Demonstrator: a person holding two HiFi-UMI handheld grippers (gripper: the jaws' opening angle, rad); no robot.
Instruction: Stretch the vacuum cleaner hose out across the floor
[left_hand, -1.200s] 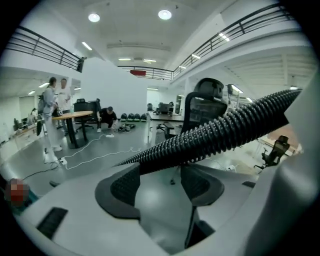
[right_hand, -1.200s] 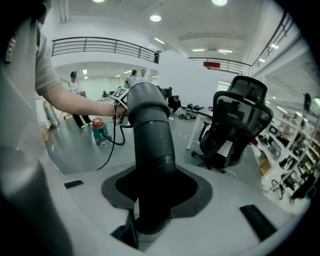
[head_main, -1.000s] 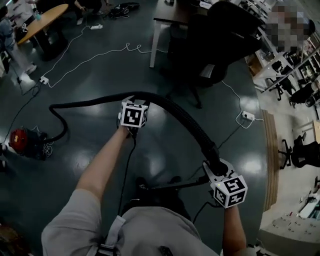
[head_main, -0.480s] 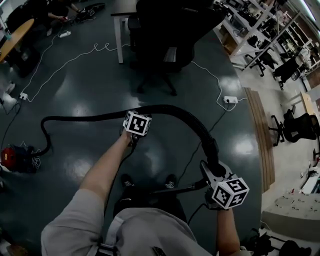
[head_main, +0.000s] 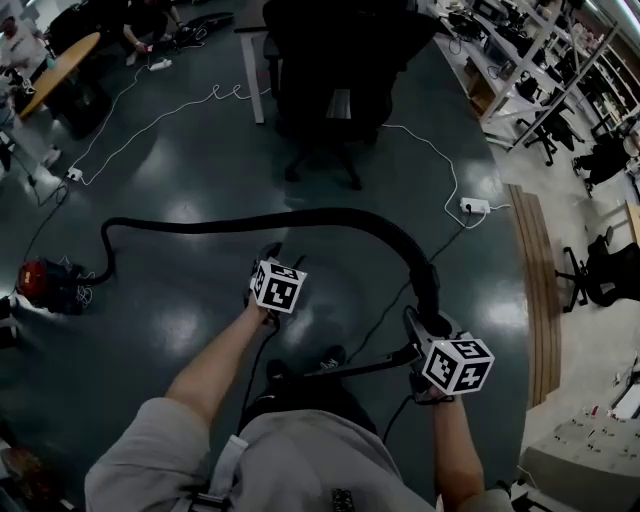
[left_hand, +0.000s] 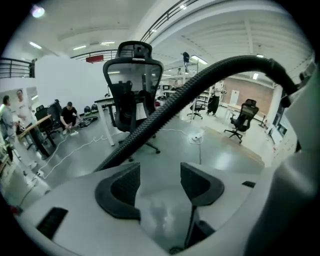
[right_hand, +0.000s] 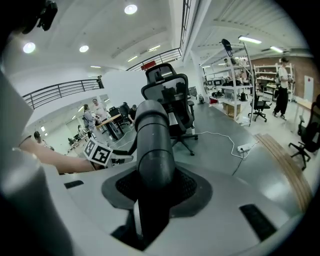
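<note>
Dark glossy floor (head_main: 200, 180): the hose (head_main: 300, 217) arcs mid-frame from the red vacuum (head_main: 40, 280) at far left to the right gripper (right_hand: 155, 187), clamped on its end. The left gripper (left_hand: 160, 187) gapes empty. Hard pulling may drag the vacuum.

Red vacuum cleaner (head_main: 45, 283) too small for detail

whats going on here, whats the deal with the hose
A person holds a gripper in each hand and is working on a black vacuum hose. The right gripper is clamped on the hose's smooth rigid end. The left gripper is open with nothing between its jaws; the hose passes just beyond it. From the right gripper the hose arcs over the dark floor to the red vacuum cleaner at the left. It is not yet stretched straight.
</note>
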